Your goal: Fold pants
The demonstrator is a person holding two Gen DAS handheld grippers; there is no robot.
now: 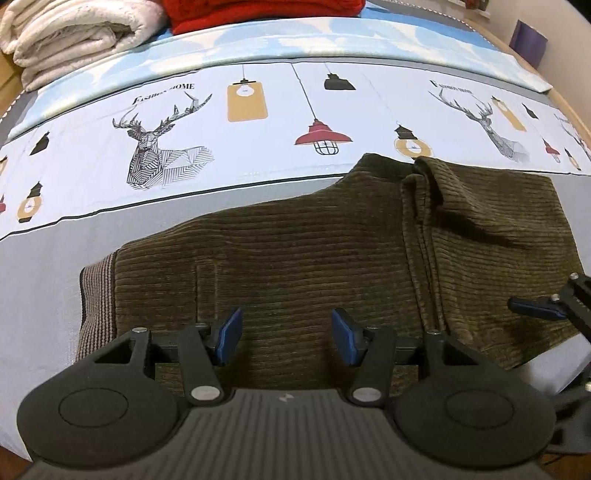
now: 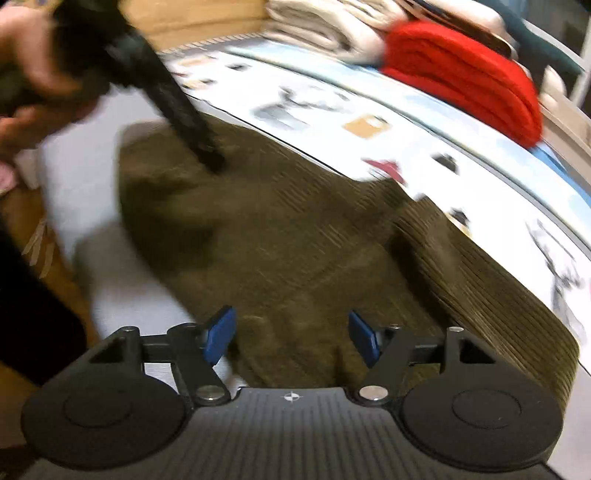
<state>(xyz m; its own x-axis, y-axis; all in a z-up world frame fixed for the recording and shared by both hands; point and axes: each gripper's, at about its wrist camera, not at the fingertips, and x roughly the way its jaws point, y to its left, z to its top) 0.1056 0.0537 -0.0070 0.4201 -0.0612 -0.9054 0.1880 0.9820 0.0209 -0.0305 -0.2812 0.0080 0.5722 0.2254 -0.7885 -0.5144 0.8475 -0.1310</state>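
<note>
My left tool (image 1: 286, 338) hangs with its blue pads apart at the bottom centre of the left wrist view, nothing between them, only the pants (image 1: 295, 266) lying flat below. My right tool (image 2: 291, 339) sits the same way at the bottom centre of the right wrist view: pads spread, nothing clamped, brown cloth underneath. That view is smeared with motion blur, so finer detail is lost.

The pants are brown corduroy and fill the middle of both views, spread on the bed (image 1: 44, 266). In the left view the striped waistband (image 1: 96, 306) is at the lower left, and toward the right a layer of the cloth is folded back over the rest, with a rumpled ridge in the upper right of the garment. The tip of the right tool pokes in at the right edge of that view, over the pants; whether it touches them I cannot tell.

In the right view, the upper left shows my left hand (image 2: 22, 74) gripping the dark left tool, whose tip points down at the pants.

Beyond, the sheet carries deer and lamp prints (image 1: 162, 144). At the top lie a white blanket (image 1: 70, 37) and a red blanket (image 1: 258, 14).
</note>
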